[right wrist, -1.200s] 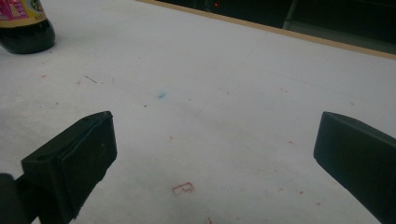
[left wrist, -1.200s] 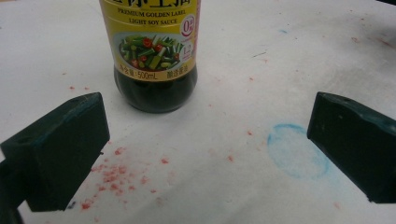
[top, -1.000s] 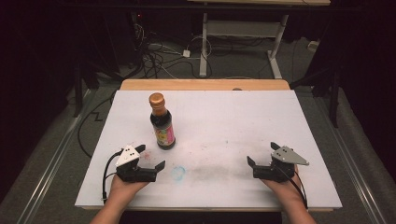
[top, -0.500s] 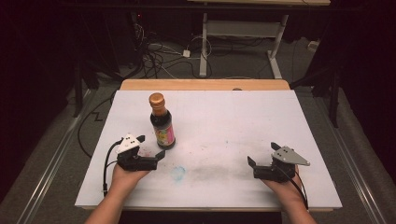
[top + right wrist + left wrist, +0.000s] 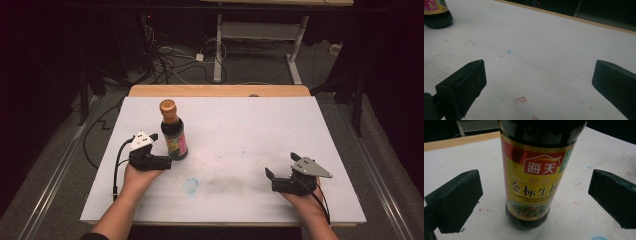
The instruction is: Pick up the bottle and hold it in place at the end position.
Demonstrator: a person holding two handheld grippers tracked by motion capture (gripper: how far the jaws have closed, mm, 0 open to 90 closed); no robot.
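Note:
A dark soy sauce bottle (image 5: 173, 131) with a brown cap and a yellow and red label stands upright on the white table (image 5: 240, 125), left of centre. My left gripper (image 5: 161, 148) is open just left of the bottle's base. In the left gripper view the bottle (image 5: 534, 170) stands between the two wide-apart jaws, touching neither. My right gripper (image 5: 280, 172) rests open near the front right of the table, with nothing between its fingers. The bottle's base (image 5: 436, 15) shows at the top left of the right gripper view.
A faint blue smear (image 5: 190, 185) marks the table near the front, between the two hands. A wooden strip (image 5: 220, 90) runs along the table's far edge. Beyond it lie cables and desk legs (image 5: 218, 45) on a dark floor.
My left gripper has moved forward and to the right, up to the bottle's base. The right gripper has stayed in place.

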